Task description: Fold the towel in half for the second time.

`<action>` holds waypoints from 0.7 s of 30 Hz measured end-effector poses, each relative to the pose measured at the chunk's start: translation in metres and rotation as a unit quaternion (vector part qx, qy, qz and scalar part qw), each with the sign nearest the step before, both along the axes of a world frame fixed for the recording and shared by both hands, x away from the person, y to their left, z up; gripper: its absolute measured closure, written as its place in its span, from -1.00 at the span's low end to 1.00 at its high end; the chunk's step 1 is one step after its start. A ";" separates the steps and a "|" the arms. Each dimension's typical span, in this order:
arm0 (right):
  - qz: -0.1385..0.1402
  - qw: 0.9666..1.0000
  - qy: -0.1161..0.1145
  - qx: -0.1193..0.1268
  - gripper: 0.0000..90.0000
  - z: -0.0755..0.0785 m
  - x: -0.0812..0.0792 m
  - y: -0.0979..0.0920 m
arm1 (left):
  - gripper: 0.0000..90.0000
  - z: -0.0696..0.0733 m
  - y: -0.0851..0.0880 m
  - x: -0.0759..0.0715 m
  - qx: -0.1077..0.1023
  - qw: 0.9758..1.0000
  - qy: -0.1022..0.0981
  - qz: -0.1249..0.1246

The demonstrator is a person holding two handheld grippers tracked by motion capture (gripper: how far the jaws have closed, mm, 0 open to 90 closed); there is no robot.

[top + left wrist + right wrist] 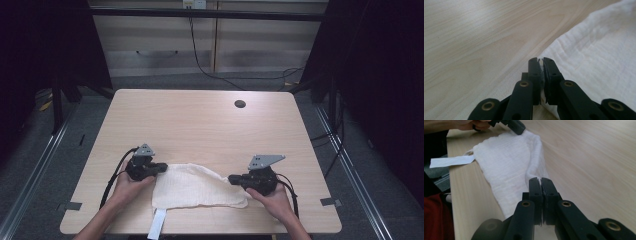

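Desk (pixel 200 120), seen from above: a light wood-grain top with rounded corners and a round dark cable hole (pixel 240 104) near its far right corner. A white cloth (pixel 192 187) lies directly on the top close to the near edge, spread flat with some creases and a folded far edge. A white strip (pixel 158 223) joined to the cloth's near left corner hangs over the desk's near edge.

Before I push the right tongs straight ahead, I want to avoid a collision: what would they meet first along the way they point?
The right tongs, shut on the white crinkled cloth, point across it toward the left tongs. Likely more cloth first, then the left tongs; depth is unclear.
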State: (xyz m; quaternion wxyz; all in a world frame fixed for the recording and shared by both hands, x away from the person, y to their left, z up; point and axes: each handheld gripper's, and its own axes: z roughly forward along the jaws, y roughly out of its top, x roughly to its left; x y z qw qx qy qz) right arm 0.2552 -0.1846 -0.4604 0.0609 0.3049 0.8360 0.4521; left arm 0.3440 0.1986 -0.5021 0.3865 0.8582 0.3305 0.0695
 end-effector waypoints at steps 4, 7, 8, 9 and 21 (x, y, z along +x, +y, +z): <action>0.010 1.000 0.008 -0.005 0.95 -0.005 -0.011 0.000 | 0.90 0.000 0.000 0.000 -0.001 1.000 -0.001 0.000; 0.019 0.999 0.020 -0.017 0.95 -0.013 -0.017 0.003 | 0.90 0.000 0.000 0.000 0.000 1.000 -0.001 0.001; 0.021 0.999 0.023 -0.020 0.95 -0.015 -0.017 0.003 | 0.90 0.000 0.000 0.000 -0.001 1.000 0.000 0.001; 0.025 0.999 0.028 -0.022 0.95 -0.016 -0.018 0.004 | 0.89 0.000 0.000 0.000 -0.001 1.000 0.000 0.001; 0.056 0.994 0.070 -0.056 0.94 -0.036 -0.017 0.014 | 0.88 0.000 0.000 0.002 -0.001 1.000 0.002 -0.001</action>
